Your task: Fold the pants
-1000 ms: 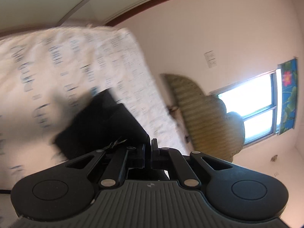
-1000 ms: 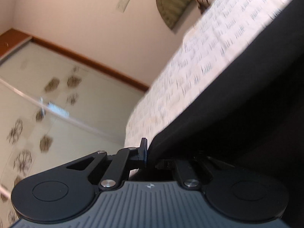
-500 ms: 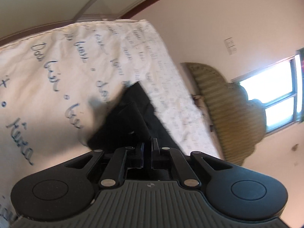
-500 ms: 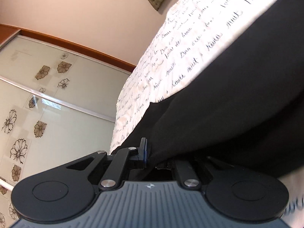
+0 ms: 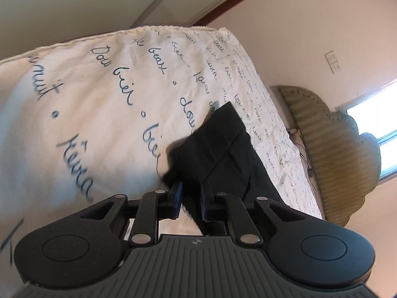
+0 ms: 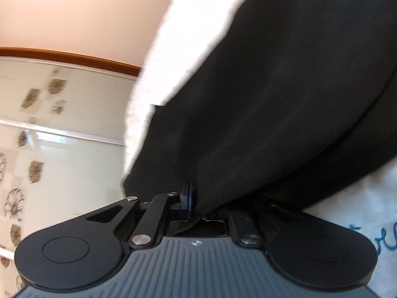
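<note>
Pinching black pants point(image 6: 285, 99), the right claw point(image 6: 198, 203) is clamped tight on the fabric. The left claw point(image 5: 189, 198) has just been opening, slightly parted, cloth between its pads. Pants lie on the bed point(image 5: 86, 99), toward one o'clock.
</note>
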